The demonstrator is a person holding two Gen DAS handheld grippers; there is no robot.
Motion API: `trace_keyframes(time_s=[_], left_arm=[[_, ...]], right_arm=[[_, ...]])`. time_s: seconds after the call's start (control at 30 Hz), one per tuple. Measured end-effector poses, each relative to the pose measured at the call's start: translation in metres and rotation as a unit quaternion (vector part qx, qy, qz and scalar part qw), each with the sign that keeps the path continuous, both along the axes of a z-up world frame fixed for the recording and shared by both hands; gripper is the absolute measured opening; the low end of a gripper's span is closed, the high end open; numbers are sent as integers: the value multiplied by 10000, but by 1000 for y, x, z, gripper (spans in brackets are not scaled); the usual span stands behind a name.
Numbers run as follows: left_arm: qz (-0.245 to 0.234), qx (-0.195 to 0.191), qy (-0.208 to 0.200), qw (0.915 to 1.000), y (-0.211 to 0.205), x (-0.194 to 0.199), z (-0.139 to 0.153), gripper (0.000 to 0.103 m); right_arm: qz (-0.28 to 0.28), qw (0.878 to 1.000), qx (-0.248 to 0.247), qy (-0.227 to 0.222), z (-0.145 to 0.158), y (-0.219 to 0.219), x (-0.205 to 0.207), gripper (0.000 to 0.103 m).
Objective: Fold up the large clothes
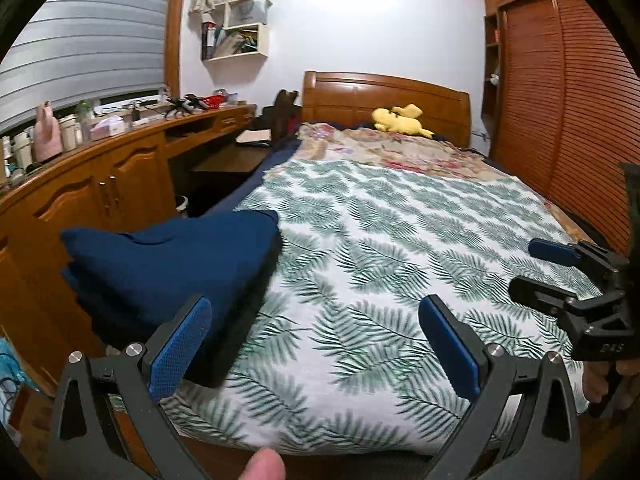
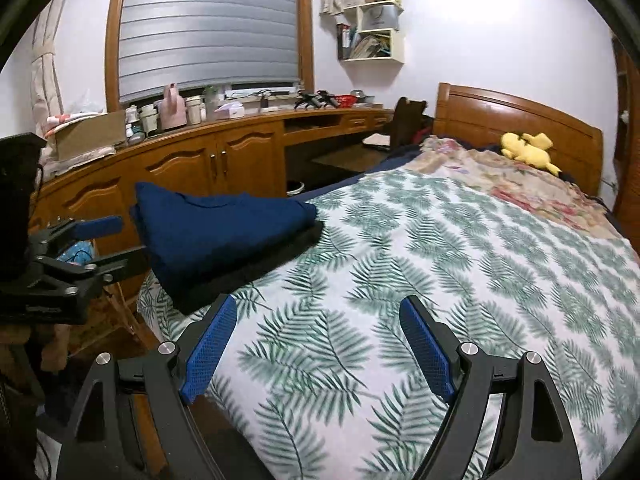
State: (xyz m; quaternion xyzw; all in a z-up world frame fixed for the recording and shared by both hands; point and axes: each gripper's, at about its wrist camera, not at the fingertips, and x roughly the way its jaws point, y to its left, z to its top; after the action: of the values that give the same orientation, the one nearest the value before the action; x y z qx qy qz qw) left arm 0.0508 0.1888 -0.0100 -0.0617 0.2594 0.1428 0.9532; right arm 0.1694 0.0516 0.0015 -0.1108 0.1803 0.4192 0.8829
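On the leaf-print bedspread (image 2: 400, 240), folded navy garment (image 2: 224, 232) beside both grippers' empty, wide-apart fingers (image 2: 210, 354).

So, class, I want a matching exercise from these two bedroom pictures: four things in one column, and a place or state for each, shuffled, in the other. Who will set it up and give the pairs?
Things:
1. folded blue garment
2. yellow plush toy
3. white wall shelf
4. right tool

Places or states:
A. by the wooden headboard
B. open, nothing between its pads
C. on the bed's near left corner, atop a dark folded piece
D. on the wall beside the window

Pairs: 1-C, 2-A, 3-D, 4-B
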Motion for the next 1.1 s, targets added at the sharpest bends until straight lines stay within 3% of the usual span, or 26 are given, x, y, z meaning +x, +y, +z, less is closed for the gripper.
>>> trace_keyframes(time_s=[0.57,0.8,1.1], left_arm=[[-851,-176,116,9962,-111,-1,-19,103],[-1191,-253,-76,9925,-149,-13,0,103],[-1452,-58,-435,9884,-186,-27,38,103]], right_arm=[[-1142,9933,162,110,-6,-139,-84,85],[-1471,9882,413,94,8,-186,-125,85],[-1904,9788,751,-107,32,-224,-161,87]])
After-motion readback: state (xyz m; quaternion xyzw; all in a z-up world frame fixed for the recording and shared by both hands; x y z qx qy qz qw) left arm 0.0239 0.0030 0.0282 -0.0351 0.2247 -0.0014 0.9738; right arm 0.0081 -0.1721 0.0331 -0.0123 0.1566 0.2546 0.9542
